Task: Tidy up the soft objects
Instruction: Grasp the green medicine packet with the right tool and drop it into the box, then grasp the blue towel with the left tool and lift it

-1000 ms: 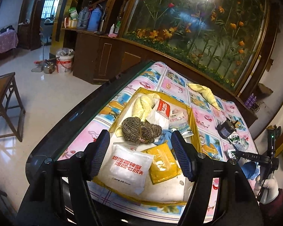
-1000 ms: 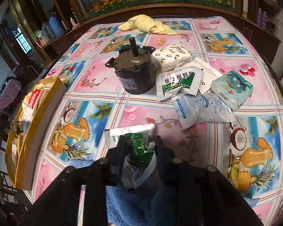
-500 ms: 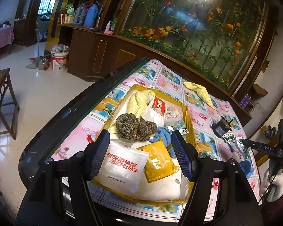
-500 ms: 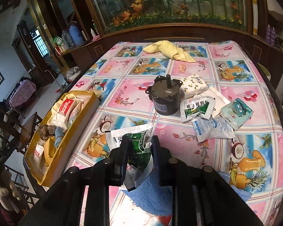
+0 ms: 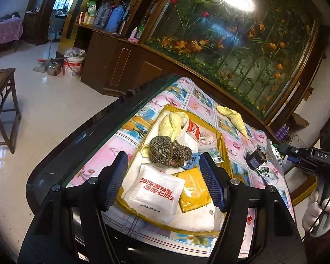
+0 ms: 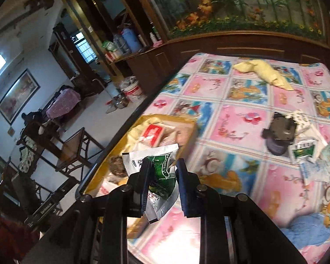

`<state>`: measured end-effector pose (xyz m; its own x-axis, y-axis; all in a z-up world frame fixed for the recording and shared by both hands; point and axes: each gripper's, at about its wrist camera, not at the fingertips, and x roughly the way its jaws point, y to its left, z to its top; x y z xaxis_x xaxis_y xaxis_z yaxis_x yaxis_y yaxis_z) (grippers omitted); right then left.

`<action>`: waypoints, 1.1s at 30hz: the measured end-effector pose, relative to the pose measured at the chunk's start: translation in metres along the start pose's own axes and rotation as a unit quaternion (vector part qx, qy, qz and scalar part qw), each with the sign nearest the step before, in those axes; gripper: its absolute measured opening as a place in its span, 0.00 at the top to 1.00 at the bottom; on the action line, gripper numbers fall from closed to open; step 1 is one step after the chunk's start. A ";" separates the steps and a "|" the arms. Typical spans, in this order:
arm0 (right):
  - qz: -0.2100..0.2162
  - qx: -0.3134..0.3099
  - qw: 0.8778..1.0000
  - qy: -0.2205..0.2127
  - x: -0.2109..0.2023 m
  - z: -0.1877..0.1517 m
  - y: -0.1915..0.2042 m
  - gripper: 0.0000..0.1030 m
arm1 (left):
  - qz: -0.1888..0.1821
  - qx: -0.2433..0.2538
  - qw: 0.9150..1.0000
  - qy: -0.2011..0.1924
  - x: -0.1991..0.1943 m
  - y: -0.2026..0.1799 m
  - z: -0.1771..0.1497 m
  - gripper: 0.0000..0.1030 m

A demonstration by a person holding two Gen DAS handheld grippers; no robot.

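Observation:
My right gripper (image 6: 162, 167) is shut on a green and white sachet (image 6: 162, 171) and holds it in the air near the yellow tray (image 6: 187, 140), above the table. My left gripper (image 5: 164, 176) is open and empty, hovering over the near end of the yellow tray (image 5: 223, 151). The tray holds a white pouch with red print (image 5: 157, 194), a yellow packet (image 5: 193, 191), a brown mesh scrubber (image 5: 167, 151), a pale yellow cloth (image 5: 171, 124) and other packets. The right gripper's handle (image 5: 319, 156) shows at the right of the left wrist view.
On the patterned tablecloth lie a yellow cloth (image 6: 266, 73), a dark motor (image 6: 279, 132), several sachets (image 6: 305, 151) and a blue towel (image 6: 310, 231). A dark wooden cabinet (image 5: 125, 63) and a floral mural stand behind the table. A wooden chair (image 5: 2, 101) stands on the floor to the left.
My right gripper has lifted the green sachet off the blue towel and carried it left toward the yellow tray. My left gripper has stayed open over the tray, shifting only slightly.

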<state>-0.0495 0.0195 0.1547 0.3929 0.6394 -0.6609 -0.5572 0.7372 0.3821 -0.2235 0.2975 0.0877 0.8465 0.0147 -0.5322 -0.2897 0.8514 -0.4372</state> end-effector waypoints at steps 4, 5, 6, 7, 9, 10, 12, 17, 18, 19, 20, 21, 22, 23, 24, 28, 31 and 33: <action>0.035 -0.026 0.998 0.046 0.042 -0.009 0.039 0.78 | 0.006 -0.004 1.000 -0.008 -0.006 0.007 -0.001 0.34; 0.042 -0.031 0.997 0.059 0.052 -0.013 0.047 0.78 | 0.006 -0.008 1.000 -0.006 -0.006 0.010 -0.002 0.34; 0.043 -0.038 0.996 0.072 0.065 -0.018 0.055 0.78 | 0.007 -0.011 1.000 -0.003 -0.005 0.013 -0.002 0.34; 0.043 -0.043 0.995 0.083 0.073 -0.024 0.060 0.78 | 0.008 -0.013 1.000 -0.001 -0.004 0.014 -0.003 0.34; 0.042 -0.050 0.992 0.108 0.090 -0.037 0.067 0.78 | 0.007 -0.013 1.000 0.001 -0.004 0.016 -0.004 0.34; 0.038 -0.055 0.991 0.117 0.093 -0.043 0.069 0.78 | 0.007 -0.013 1.000 0.002 -0.004 0.016 -0.004 0.34; 0.026 -0.069 0.989 0.130 0.102 -0.056 0.074 0.77 | 0.008 -0.011 1.000 0.003 -0.004 0.016 -0.005 0.34; -0.006 -0.099 0.982 0.158 0.124 -0.079 0.083 0.74 | 0.010 -0.007 1.000 0.010 -0.001 0.010 -0.006 0.34; -0.016 -0.114 0.981 0.157 0.125 -0.082 0.087 0.74 | 0.011 -0.004 1.000 0.010 -0.002 0.009 -0.006 0.34; -0.022 -0.128 0.980 0.150 0.122 -0.084 0.090 0.74 | 0.011 -0.002 1.000 0.009 -0.002 0.007 -0.006 0.34; -0.019 -0.135 0.980 0.141 0.118 -0.084 0.092 0.73 | 0.011 -0.001 1.000 0.009 -0.003 0.005 -0.006 0.34; -0.013 -0.139 0.981 0.131 0.112 -0.083 0.093 0.72 | 0.012 0.002 1.000 0.010 -0.003 0.003 -0.006 0.34; -0.007 -0.141 0.983 0.118 0.105 -0.082 0.093 0.66 | 0.015 0.007 1.000 0.012 -0.002 0.001 -0.006 0.34; 0.000 -0.142 0.984 0.105 0.098 -0.079 0.091 0.56 | 0.017 0.010 1.000 0.014 -0.002 -0.001 -0.007 0.34; 0.006 -0.144 0.986 0.090 0.088 -0.078 0.090 0.49 | 0.017 0.011 1.000 0.014 -0.002 -0.003 -0.007 0.34; 0.005 -0.143 0.989 0.042 0.065 -0.073 0.083 0.39 | 0.019 0.013 1.000 0.018 -0.002 -0.010 -0.006 0.34; 0.007 -0.133 0.991 0.024 0.053 -0.063 0.078 0.39 | 0.030 0.005 0.999 0.009 -0.009 -0.010 0.000 0.34; 0.008 -0.123 0.992 0.002 0.038 -0.053 0.071 0.39 | 0.044 -0.012 0.999 -0.008 -0.021 -0.004 0.007 0.34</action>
<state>-0.1131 0.0847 0.1229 0.3802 0.6495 -0.6584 -0.7258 0.6508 0.2228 -0.2367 0.2979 0.1055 0.8244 0.0973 -0.5576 -0.3731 0.8342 -0.4061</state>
